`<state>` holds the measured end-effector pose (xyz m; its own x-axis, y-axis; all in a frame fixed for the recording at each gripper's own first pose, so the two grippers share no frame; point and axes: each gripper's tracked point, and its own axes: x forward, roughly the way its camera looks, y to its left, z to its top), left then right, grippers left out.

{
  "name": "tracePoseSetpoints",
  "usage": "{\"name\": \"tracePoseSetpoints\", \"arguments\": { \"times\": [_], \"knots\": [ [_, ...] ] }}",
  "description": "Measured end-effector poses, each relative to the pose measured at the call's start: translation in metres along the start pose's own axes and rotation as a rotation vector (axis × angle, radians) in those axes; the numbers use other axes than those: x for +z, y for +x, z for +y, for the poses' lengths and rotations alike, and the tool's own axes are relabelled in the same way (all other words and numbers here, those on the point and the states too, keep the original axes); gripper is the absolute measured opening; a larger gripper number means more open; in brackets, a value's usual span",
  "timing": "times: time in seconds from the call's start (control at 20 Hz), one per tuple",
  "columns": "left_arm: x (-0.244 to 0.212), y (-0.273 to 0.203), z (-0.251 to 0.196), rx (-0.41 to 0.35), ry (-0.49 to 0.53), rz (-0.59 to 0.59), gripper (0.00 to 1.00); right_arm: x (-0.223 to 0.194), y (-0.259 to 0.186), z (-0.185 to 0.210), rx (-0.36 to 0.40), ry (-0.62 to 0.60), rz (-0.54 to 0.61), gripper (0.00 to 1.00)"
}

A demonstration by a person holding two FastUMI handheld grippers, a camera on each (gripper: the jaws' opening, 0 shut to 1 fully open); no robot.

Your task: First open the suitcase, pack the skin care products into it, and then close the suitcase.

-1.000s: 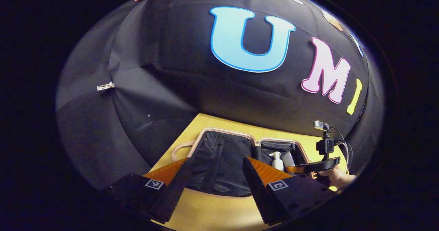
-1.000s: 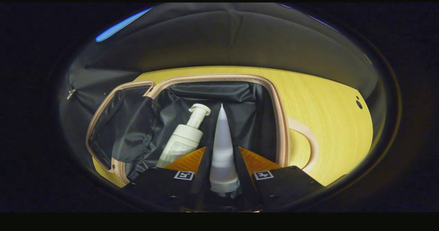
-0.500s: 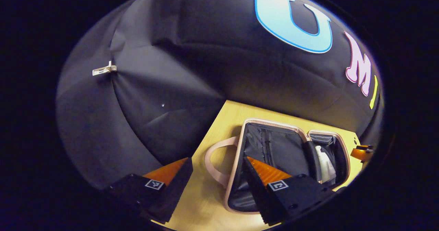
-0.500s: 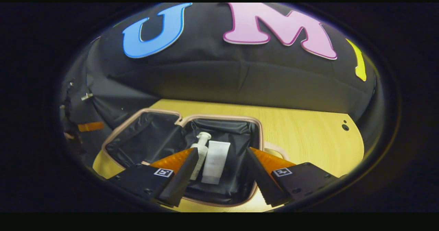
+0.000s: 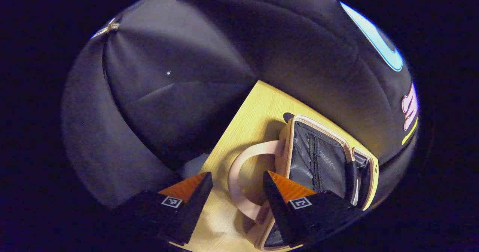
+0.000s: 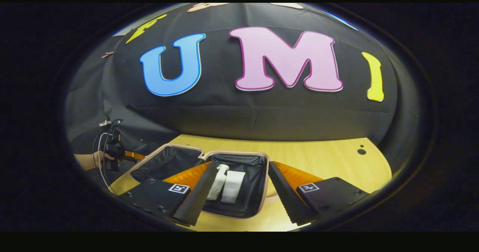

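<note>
On the right gripper view I've got the suitcase [image 6: 239, 207] lying open on the yellow wood table [image 6: 318, 158], both halves up, black lining showing. In the half nearer centre sit 2 skin care items side by side: a white pump bottle [image 6: 218, 182] on the left and a white tube [image 6: 232, 186] just beside it on the right, both flat on the lining. My right gripper [image 6: 239, 192] hangs above that half w/ jaws spread wide, nothing between them; bottle and tube show in the gap, well below the fingers. Far left of that view I see the other gripper [image 6: 112, 153] w/ a hand [image 6: 89, 160] on it, cables trailing, near the other half of the case. On the left gripper view, my left gripper [image 5: 235, 192] is also wide apart and empty, low over the table [image 5: 258, 106]. The suitcase [image 5: 322, 162] sits to the right there, its pink handle loop [image 5: 239, 169] lying flat on the wood, running between the 2 fingers; can't tell if either finger touches it. Zip pocket shows inside the lining of the near half.
</note>
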<state>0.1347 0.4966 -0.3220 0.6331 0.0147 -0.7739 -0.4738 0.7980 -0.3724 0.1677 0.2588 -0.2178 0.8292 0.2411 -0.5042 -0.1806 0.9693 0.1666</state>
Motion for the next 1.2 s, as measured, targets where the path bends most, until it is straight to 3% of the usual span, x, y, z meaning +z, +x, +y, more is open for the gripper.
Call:
{"name": "tracePoseSetpoints", "arguments": {
  "times": [0.05, 0.1, 0.15, 0.2, 0.25, 0.3, 0.35, 0.4, 0.45, 0.5, 0.55, 0.8, 1.0, 1.05, 1.2],
  "knots": [
    [-0.006, 0.004, 0.003, -0.011, -0.001, 0.038, 0.87, 0.000, -0.003, -0.002, 0.001, -0.003, 0.001, 0.89],
    [-0.009, 0.008, 0.009, 0.002, -0.011, 0.060, 0.86, -0.002, -0.005, -0.002, 0.002, 0.002, 0.007, 0.82],
    [-0.010, 0.012, 0.016, 0.023, -0.010, 0.075, 0.84, -0.005, -0.006, -0.002, 0.002, 0.011, 0.013, 0.89],
    [-0.006, 0.014, 0.014, 0.008, 0.003, 0.063, 0.85, -0.011, -0.007, -0.004, 0.002, 0.015, 0.022, 0.89],
    [-0.009, 0.013, 0.014, 0.016, 0.027, 0.083, 0.70, -0.016, -0.007, -0.005, 0.002, 0.016, 0.036, 0.89],
    [-0.013, 0.011, 0.017, 0.054, 0.074, 0.114, 0.78, -0.021, -0.008, -0.006, 0.000, 0.014, 0.047, 0.89],
    [-0.015, 0.015, 0.017, 0.079, 0.133, 0.122, 0.69, -0.026, -0.008, -0.008, -0.002, 0.012, 0.055, 0.82],
    [-0.018, 0.019, 0.011, 0.071, 0.173, 0.148, 0.60, -0.030, -0.008, -0.008, -0.002, 0.014, 0.062, 0.89],
    [-0.012, 0.019, 0.008, 0.100, 0.197, 0.142, 0.53, -0.032, -0.007, -0.008, 0.000, 0.017, 0.066, 0.89],
    [-0.011, 0.019, 0.008, 0.120, 0.229, 0.148, 0.29, -0.033, -0.008, -0.007, 0.001, 0.018, 0.071, 0.89],
    [-0.010, 0.018, 0.010, 0.136, 0.241, 0.142, 0.31, -0.033, -0.009, -0.007, 0.004, 0.015, 0.069, 0.90],
    [0.000, 0.012, 0.006, 0.175, 0.225, 0.084, 0.17, -0.030, -0.011, -0.014, 0.005, 0.004, 0.055, 0.89],
    [0.019, -0.012, 0.000, 0.214, 0.286, 0.027, 0.15, -0.028, -0.016, -0.029, -0.009, -0.015, 0.045, 0.89],
    [0.023, -0.017, -0.001, 0.228, 0.304, 0.018, 0.10, -0.029, -0.017, -0.033, -0.016, -0.020, 0.043, 0.89],
    [0.039, -0.039, -0.015, 0.255, 0.366, -0.040, 0.14, -0.028, -0.023, -0.041, -0.028, -0.006, 0.037, 0.89]
  ]
}}
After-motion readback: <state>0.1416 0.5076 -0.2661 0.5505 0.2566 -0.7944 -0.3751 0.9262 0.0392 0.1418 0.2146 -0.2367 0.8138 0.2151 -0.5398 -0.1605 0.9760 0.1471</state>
